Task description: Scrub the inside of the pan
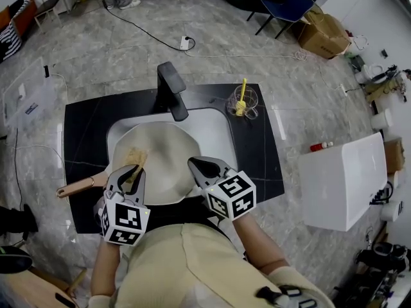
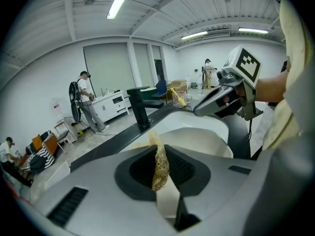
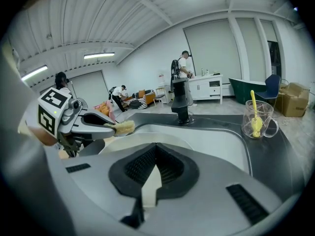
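Here the pan [image 1: 168,151] lies in the sink [image 1: 215,122], handle to our left. Our left gripper [image 1: 133,173] grips a straw-coloured scrubber [image 1: 135,157] above the pan's inside; our right gripper [image 1: 196,166], clenched on nothing, hovers near the rim. Scrubbing seems about to start: next we press down and rub.

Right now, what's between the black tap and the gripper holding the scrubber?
Only the pan, pale inside up, in the head view. It spans from the tap to the left gripper, whose jaws pinch the scrubber.
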Demonstrator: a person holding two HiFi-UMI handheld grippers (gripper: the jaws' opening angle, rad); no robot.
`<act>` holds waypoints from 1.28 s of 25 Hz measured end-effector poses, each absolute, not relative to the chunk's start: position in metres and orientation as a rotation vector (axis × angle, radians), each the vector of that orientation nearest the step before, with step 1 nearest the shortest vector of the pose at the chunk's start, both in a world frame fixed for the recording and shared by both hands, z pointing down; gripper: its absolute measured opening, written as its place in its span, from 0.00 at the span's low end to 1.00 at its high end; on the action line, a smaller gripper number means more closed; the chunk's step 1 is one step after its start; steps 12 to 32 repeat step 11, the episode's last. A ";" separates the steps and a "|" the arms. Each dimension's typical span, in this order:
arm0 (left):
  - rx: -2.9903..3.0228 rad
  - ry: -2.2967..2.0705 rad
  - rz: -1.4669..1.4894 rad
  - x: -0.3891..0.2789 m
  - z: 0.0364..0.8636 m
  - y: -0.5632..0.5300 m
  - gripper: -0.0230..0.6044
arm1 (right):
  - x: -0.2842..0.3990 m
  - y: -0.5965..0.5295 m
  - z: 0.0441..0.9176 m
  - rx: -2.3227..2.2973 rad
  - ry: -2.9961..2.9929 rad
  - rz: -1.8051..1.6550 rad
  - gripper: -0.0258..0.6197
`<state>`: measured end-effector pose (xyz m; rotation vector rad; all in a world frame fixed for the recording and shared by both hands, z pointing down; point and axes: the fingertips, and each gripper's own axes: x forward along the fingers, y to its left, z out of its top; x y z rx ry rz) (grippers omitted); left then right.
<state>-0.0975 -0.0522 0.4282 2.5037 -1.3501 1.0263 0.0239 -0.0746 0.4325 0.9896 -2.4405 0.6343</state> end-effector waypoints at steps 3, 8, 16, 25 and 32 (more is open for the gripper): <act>2.508 -1.336 1.026 -0.095 0.428 -0.051 0.11 | 0.024 -0.074 0.431 0.989 -2.439 0.632 0.06; 2.511 -1.325 1.021 -0.093 0.426 -0.052 0.11 | 0.023 -0.072 0.430 0.989 -2.440 0.628 0.06; 2.512 -1.320 1.014 -0.093 0.425 -0.051 0.11 | 0.023 -0.069 0.429 0.987 -2.439 0.629 0.06; 2.512 -1.320 1.014 -0.093 0.425 -0.051 0.11 | 0.023 -0.069 0.429 0.987 -2.439 0.629 0.06; 2.512 -1.320 1.014 -0.093 0.425 -0.051 0.11 | 0.023 -0.069 0.429 0.987 -2.439 0.629 0.06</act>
